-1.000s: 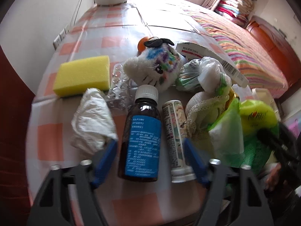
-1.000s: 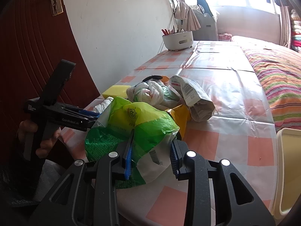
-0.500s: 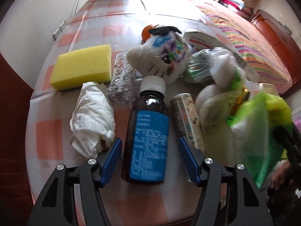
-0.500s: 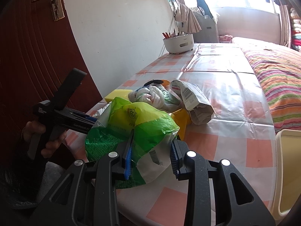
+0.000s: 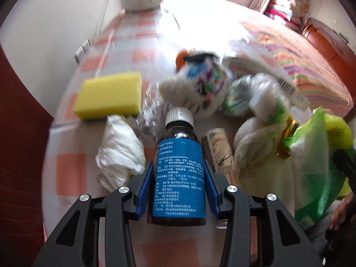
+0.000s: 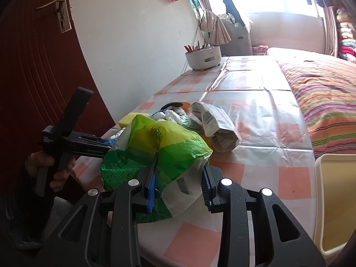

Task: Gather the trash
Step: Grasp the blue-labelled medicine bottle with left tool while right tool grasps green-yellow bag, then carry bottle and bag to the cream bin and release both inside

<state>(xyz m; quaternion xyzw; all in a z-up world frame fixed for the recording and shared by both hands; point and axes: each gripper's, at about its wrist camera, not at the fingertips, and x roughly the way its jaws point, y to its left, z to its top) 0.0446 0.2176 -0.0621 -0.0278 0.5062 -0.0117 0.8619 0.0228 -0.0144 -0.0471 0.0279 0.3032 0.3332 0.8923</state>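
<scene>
My left gripper (image 5: 179, 178) is shut on a brown medicine bottle (image 5: 179, 173) with a blue label and white cap; both blue pads press its sides. A crumpled white tissue (image 5: 119, 153) lies just left of it, and a small patterned tube (image 5: 220, 153) lies on its right. My right gripper (image 6: 180, 182) is shut on the rim of a green and yellow plastic bag (image 6: 162, 146), held at the table's near edge; the bag also shows in the left wrist view (image 5: 320, 162). The left gripper's handle (image 6: 66, 138) appears left of the bag.
A yellow sponge (image 5: 110, 94), crumpled clear plastic (image 5: 151, 111), a white plush toy (image 5: 200, 89), a knotted white bag (image 5: 262, 100) and a paper packet (image 6: 213, 124) lie on the checked tablecloth (image 6: 255, 102). A white pen holder (image 6: 203, 57) stands far back. A cream bin (image 6: 333, 200) is at right.
My left gripper moved forward around the brown bottle and closed on it. The right gripper still holds the bag in about the same place.
</scene>
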